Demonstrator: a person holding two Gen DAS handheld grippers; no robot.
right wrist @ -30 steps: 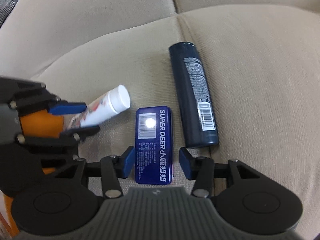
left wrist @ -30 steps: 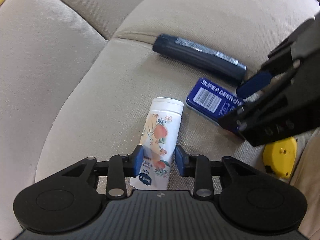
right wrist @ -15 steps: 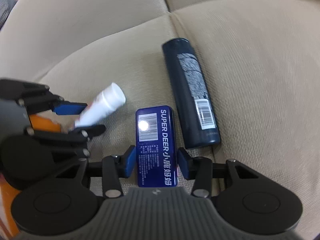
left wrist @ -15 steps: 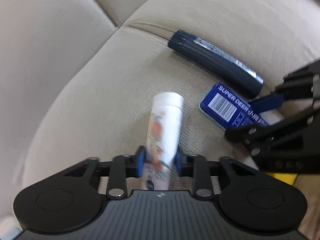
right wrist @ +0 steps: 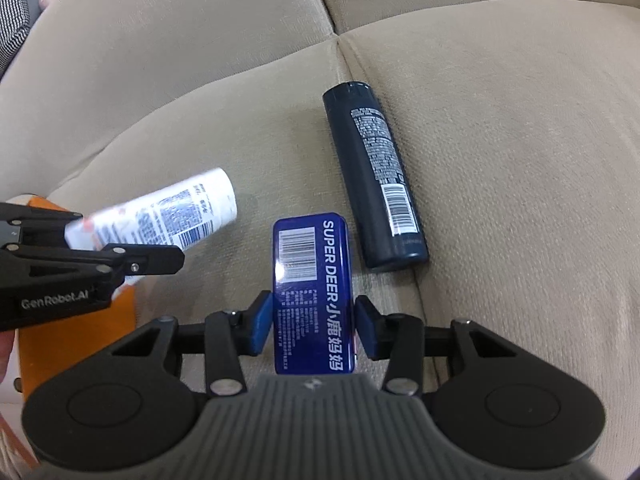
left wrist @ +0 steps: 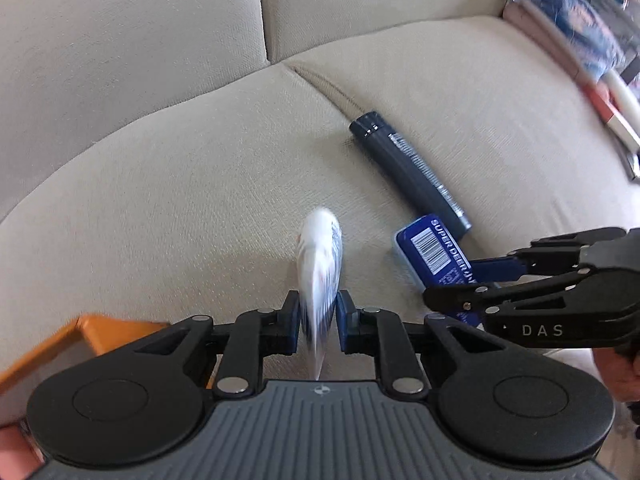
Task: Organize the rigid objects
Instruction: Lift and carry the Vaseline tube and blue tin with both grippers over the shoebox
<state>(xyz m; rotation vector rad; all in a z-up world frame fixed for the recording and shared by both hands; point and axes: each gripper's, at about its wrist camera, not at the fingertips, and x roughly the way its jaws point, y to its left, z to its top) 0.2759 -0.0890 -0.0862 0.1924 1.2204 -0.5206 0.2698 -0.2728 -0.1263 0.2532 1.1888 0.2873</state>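
White tube (right wrist: 160, 212) between left fingers (left wrist: 347, 320): orange floral print, blue text, barcode. Glossy blue tin (right wrist: 313, 292) between right blue pads (right wrist: 259, 322): white lettering, white barcode. Beyond them: dark navy bottle (right wrist: 374, 176), beige sofa (right wrist: 500, 140). Orange box (left wrist: 104, 330) beside left fingers.

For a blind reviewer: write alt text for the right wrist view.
The right gripper grips a blue Super Deer tin over a beige sofa cushion. At left, the left gripper holds a white tube lifted off the cushion; a dark bottle lies to the right of the tin.
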